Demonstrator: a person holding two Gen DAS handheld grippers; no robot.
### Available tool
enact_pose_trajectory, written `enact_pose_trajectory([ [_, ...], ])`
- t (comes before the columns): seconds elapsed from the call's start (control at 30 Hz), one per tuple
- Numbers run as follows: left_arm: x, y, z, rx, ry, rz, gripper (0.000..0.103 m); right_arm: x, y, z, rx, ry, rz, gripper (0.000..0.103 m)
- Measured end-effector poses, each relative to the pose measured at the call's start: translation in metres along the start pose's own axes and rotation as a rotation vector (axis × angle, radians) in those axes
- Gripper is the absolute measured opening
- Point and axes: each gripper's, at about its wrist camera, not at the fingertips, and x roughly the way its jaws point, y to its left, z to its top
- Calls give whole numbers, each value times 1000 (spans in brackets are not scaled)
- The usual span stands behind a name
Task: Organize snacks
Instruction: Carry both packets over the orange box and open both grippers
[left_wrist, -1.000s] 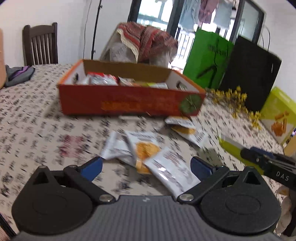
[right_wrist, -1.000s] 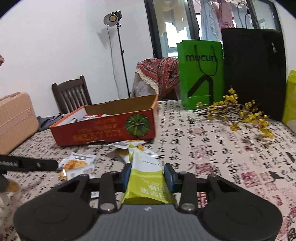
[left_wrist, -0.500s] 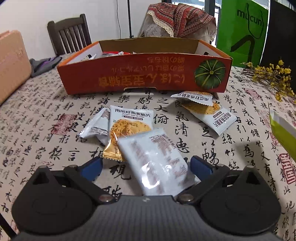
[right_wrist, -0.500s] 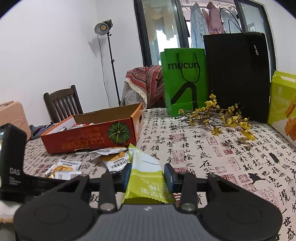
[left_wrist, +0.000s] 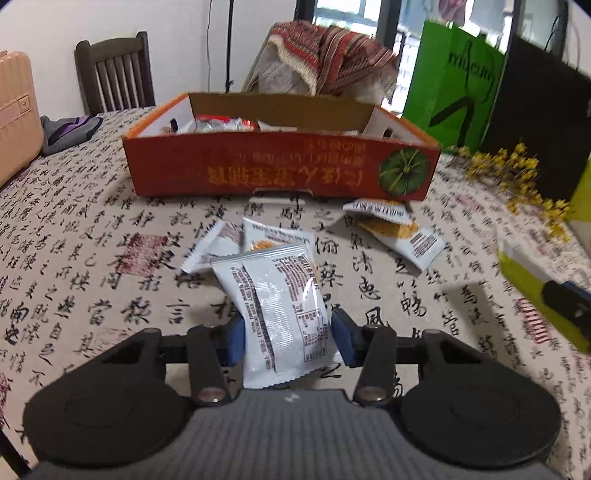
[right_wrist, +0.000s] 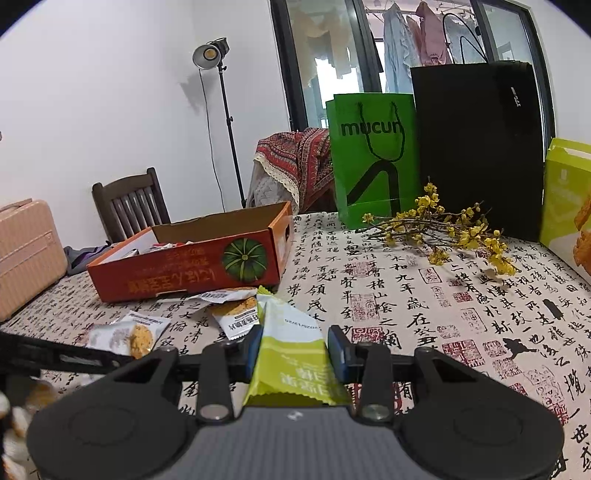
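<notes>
My left gripper (left_wrist: 288, 338) is shut on a white snack packet (left_wrist: 280, 314), printed side up, held above the table. My right gripper (right_wrist: 295, 350) is shut on a green snack packet (right_wrist: 291, 354); that packet also shows at the right edge of the left wrist view (left_wrist: 532, 277). An orange cardboard box (left_wrist: 280, 173) with a pumpkin picture holds several snacks; it also shows in the right wrist view (right_wrist: 192, 269). Loose white cracker packets (left_wrist: 399, 229) lie on the table in front of the box, and two more (left_wrist: 255, 240) lie behind the held packet.
The table wears a cloth with black calligraphy (right_wrist: 443, 317). A green paper bag (right_wrist: 373, 162), a black bag (right_wrist: 476, 147), yellow flower sprigs (right_wrist: 450, 229) and a lime box (right_wrist: 565, 206) stand at the back right. A wooden chair (left_wrist: 114, 77) and a pink suitcase (left_wrist: 14, 114) are at the left.
My left gripper closed from wide open onto the white packet and lifted it. My right gripper kept its hold on the green packet and swung a little right.
</notes>
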Motion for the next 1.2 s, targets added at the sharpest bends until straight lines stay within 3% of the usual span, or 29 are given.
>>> enact_pose_trajectory([
  [0.37, -51, 45, 13, -35, -117, -119, 48, -7, 24, 8, -34, -21, 0, 37],
  [0.6, -63, 60, 50, -36, -182, -146, 48, -2, 48, 39, -43, -66, 20, 37],
  [0.9, -43, 66, 119, -43, -239, -153, 48, 46, 78, 95, -22, -108, 59, 37],
  [1.2, 7, 74, 181, -62, -269, -95, 48, 121, 92, 140, -18, -100, 50, 37],
])
